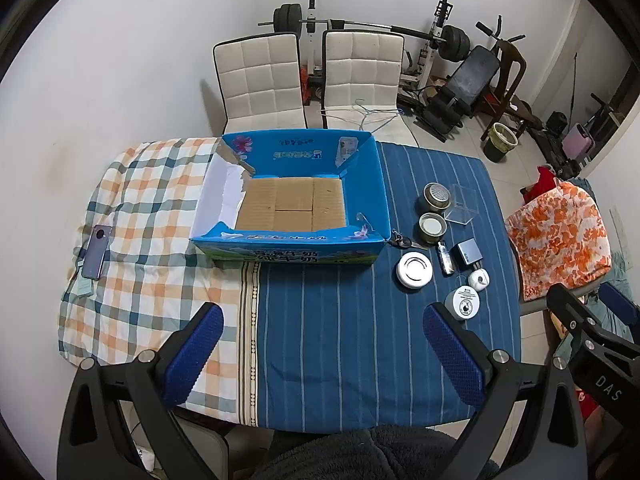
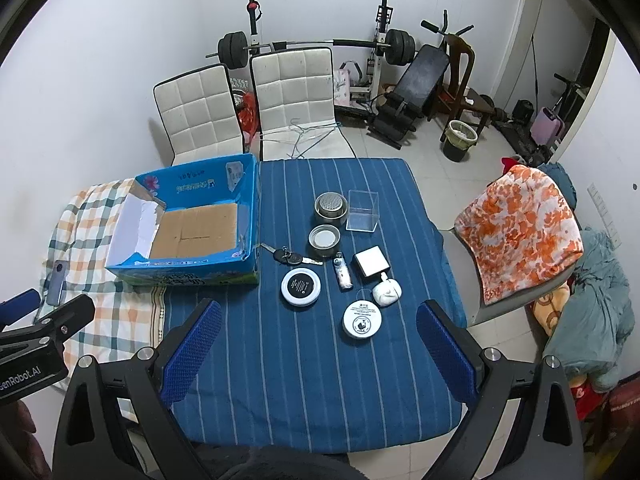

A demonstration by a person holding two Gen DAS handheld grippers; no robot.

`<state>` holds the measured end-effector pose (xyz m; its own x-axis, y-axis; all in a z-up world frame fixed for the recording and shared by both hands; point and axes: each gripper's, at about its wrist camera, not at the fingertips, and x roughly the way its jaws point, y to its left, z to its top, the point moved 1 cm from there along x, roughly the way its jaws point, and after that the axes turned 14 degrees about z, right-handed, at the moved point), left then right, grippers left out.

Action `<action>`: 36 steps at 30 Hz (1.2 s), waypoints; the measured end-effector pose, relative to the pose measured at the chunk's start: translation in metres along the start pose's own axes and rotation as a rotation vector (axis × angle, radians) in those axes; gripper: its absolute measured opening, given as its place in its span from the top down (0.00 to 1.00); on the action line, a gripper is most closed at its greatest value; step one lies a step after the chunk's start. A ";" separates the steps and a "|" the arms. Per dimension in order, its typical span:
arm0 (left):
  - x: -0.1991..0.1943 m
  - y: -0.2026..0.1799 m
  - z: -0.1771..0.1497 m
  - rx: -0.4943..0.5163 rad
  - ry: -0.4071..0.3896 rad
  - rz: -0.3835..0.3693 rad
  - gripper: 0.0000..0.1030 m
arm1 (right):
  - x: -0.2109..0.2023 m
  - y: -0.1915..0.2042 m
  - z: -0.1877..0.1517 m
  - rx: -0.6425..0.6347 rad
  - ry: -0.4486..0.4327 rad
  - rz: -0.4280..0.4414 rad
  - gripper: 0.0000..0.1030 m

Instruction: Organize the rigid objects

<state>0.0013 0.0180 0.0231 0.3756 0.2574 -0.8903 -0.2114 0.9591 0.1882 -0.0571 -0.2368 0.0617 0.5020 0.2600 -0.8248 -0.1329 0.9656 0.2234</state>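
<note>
Open right tool (image 2: 318,344); beyond, white round tin (image 2: 362,323), printed lid.

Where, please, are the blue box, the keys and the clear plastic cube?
blue box (image 2: 245,196): right wrist view, on its right wall.
keys (image 2: 291,257): right wrist view, on the dark fob.
clear plastic cube (image 2: 362,213): right wrist view, on its front face.

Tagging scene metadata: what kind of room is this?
Likely a home room doubling as a gym: cloth-covered table, padded dining chairs, barbell rack and weight bench behind.
</note>
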 end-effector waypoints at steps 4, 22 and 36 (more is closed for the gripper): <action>0.004 -0.012 0.006 0.013 0.002 -0.006 0.00 | 0.011 -0.016 0.010 0.033 0.018 0.008 0.03; 0.189 -0.205 0.158 0.150 0.055 0.053 0.00 | 0.329 -0.217 0.120 0.350 0.302 0.087 0.03; 0.295 -0.253 0.182 0.177 0.213 0.122 0.01 | 0.397 -0.269 0.119 0.412 0.391 0.093 0.31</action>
<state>0.3298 -0.1274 -0.2116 0.1556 0.3596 -0.9200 -0.0756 0.9330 0.3519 0.2798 -0.3932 -0.2637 0.1407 0.4010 -0.9052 0.2216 0.8784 0.4235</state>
